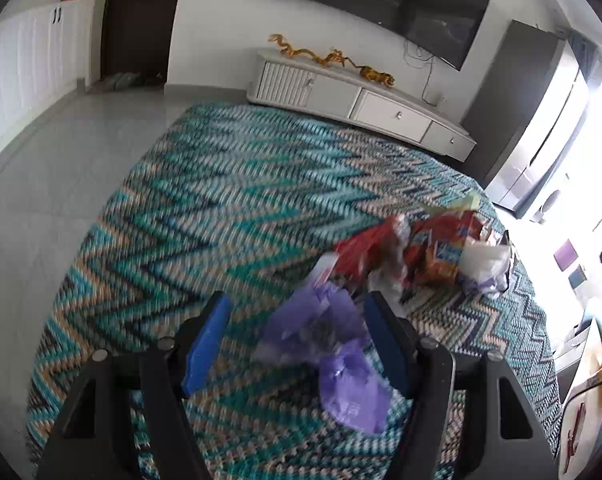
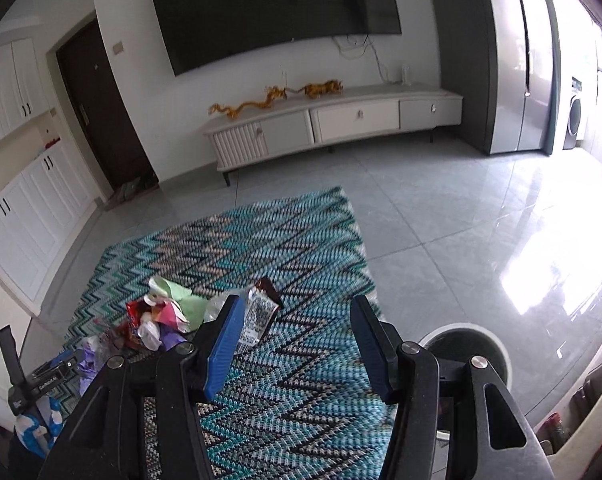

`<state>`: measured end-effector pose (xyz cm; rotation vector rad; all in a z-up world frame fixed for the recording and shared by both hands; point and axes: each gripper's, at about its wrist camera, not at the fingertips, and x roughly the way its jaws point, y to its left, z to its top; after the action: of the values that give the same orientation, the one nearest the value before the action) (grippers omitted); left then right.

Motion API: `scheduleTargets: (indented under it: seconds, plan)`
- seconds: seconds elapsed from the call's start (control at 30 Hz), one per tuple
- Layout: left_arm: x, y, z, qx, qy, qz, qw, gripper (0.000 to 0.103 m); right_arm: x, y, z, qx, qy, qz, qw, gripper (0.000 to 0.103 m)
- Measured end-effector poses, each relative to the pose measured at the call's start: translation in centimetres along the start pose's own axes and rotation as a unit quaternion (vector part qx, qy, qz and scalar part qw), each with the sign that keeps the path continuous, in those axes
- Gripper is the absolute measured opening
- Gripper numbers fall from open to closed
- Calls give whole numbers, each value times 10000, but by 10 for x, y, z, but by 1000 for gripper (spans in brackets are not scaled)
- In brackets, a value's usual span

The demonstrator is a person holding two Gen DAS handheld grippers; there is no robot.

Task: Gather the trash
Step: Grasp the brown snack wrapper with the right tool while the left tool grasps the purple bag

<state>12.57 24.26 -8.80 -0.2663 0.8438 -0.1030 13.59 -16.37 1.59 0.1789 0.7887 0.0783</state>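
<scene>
Left wrist view: purple wrapper [image 1: 333,344] lies between the open left gripper's [image 1: 297,320] jaws.

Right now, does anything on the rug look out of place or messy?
Yes. A heap of crumpled wrappers litters the zigzag rug. One dark wrapper lies apart, by the right hand-held gripper, which is open and empty. A purple plastic scrap sits between the left hand-held gripper fingers, unpinched. The bin stands off the rug.
</scene>
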Motion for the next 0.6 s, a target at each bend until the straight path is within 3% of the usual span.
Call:
scheduleTargets:
  seconds: [0.27,0.5,0.6]
  plan:
    - [2,15,-24,-216,153,-89,9996,67,45,4,-8,27,373,96,9993,53]
    - [1,9,-17,-251,104,-203,9994,67,81,6,-12,88,666,283,9973,53]
    - [7,6,-11,-284,144,-216,9993,68,100,10,-15,126,833,422,9955,58]
